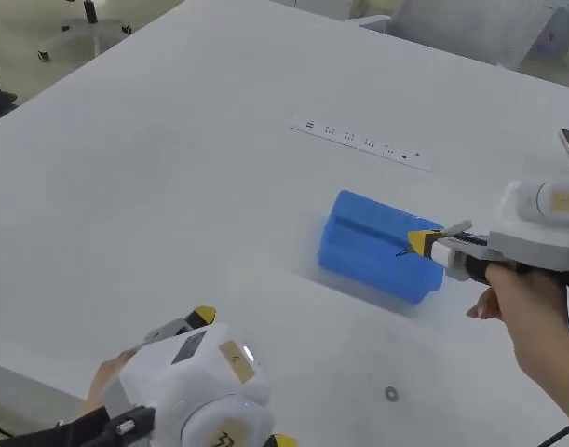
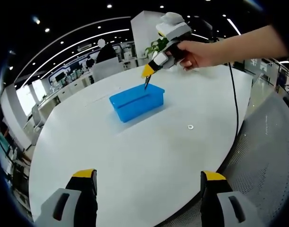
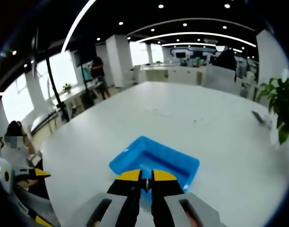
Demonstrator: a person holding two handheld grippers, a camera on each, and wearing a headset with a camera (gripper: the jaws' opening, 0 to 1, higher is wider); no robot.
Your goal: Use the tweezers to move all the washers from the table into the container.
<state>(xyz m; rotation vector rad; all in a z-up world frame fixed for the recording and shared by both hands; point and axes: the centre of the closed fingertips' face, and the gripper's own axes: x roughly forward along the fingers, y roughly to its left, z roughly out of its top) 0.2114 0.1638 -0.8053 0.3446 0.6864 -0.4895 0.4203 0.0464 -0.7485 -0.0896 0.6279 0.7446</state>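
On the white table (image 1: 172, 186), head view: one blue container (image 1: 377, 244) lies beneath the right gripper (image 1: 424, 244); one washer (image 1: 391, 394) lies to the right of the left gripper (image 1: 245, 377).

Left gripper view: jaws wide apart. The right gripper ahead clamps one pair of tweezers (image 2: 147, 84) over the container.

Right gripper view: an open-plan office with ceiling spotlights lies beyond the container.

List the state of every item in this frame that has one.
left gripper, open, holding nothing
right gripper, shut on the tweezers, over the blue container
blue container, upright, open top
washer, lying flat on the table, outside the blue container
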